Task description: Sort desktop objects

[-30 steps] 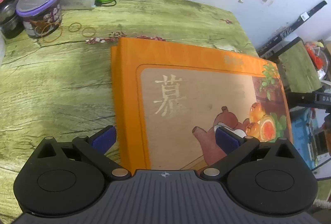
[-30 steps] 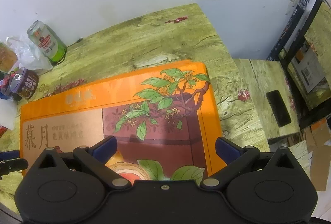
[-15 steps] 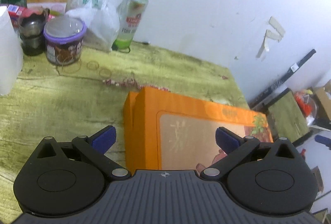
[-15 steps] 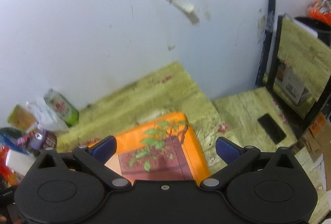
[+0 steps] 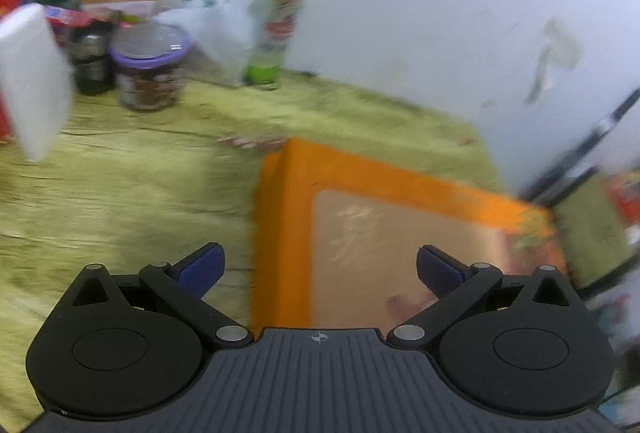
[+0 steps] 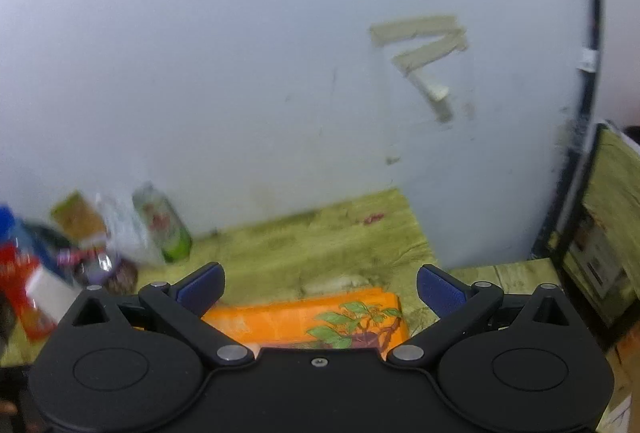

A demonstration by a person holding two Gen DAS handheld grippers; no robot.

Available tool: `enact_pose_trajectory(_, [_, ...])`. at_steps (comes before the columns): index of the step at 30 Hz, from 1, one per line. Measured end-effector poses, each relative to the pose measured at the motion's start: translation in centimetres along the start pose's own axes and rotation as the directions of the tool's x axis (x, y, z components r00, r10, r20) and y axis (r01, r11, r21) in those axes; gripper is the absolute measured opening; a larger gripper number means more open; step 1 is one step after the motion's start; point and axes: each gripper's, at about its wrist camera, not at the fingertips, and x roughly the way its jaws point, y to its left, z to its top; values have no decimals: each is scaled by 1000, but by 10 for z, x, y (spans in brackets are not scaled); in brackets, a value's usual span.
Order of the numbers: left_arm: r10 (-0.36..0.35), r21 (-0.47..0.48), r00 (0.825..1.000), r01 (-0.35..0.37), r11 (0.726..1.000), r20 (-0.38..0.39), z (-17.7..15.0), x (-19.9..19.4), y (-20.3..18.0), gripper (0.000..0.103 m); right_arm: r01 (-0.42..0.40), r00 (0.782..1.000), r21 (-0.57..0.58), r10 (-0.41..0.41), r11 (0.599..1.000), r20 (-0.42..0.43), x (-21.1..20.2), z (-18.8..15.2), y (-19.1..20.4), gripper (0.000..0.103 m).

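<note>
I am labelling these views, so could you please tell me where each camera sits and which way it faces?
Left wrist: on the left tongs, looking across the table at the orange box; its open blue-tipped fingers show.
Right wrist: on the right tongs, tilted up at the wall; its open fingers show.
Shared: orange box, green can.

The box [image 5: 400,233] lies flat on the table [image 5: 120,193], with the can [image 5: 276,29] and jar [image 5: 148,73] behind it by the wall [image 5: 440,13].
</note>
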Motion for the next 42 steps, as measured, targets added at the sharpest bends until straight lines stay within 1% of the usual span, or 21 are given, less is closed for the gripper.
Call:
enact_pose_trajectory(2, [49,-38,999,-49,998,4,-5,1,3,103,41,995,-65,-46,997,-83,25,-5,-6,103])
enact_pose_trajectory(3, [57,-62,998,-57,996,-3,-7,3,5,103,53,991,-93,-64,994,-121,37,-8,-11,103])
enact_pose_trajectory(6, [74,-116,997,-77,990,-35,-11,8,9,103,25,979,-105,-46,994,-198,60,-30,-32,103])
enact_pose_trajectory(7, [75,-129,996,-80,988,-45,-12,10,10,103,7,974,-92,-27,996,-224,67,-37,-39,103])
enact_pose_trajectory(11, [82,-151,994,-91,984,-67,-17,21,4,103,-56,951,-67,33,996,-308,90,-64,-61,103])
enact_pose_trajectory(14, [73,-171,993,-87,981,-88,-19,28,-1,103,-104,940,-40,85,994,-330,99,-77,-71,103])
enact_pose_trajectory(17, [65,-177,994,-81,981,-93,-18,33,-5,103,-151,930,-5,140,989,-340,105,-86,-83,102])
enact_pose_trajectory(22, [40,-161,992,-58,985,-118,-20,40,-9,103,-232,896,73,243,970,-373,115,-94,-96,102])
enact_pose_trajectory(24, [20,-158,991,-41,987,-133,-23,44,-8,103,-253,889,88,267,963,-371,117,-97,-95,101])
enact_pose_trajectory(26, [2,-163,990,-25,986,-138,-26,46,-6,103,-258,890,97,276,961,-363,116,-100,-93,100])
enact_pose_trajectory(28, [-17,-175,990,-8,985,-140,-28,47,-2,103,-250,895,105,271,963,-353,113,-102,-92,96])
enact_pose_trajectory(30, [-41,-182,989,15,983,-139,-30,48,3,103,-239,901,112,264,964,-345,109,-103,-91,94])
enact_pose_trajectory(35, [-72,-183,990,48,982,-124,-37,44,13,102,-214,912,95,234,972,-336,103,-108,-81,93])
enact_pose_trajectory(39, [-60,-130,991,44,990,-117,-41,39,15,103,-190,917,93,211,977,-338,101,-114,-74,93])
enact_pose_trajectory(42, [-22,-71,994,14,997,-111,-42,34,12,103,-176,921,78,192,981,-339,100,-117,-70,93])
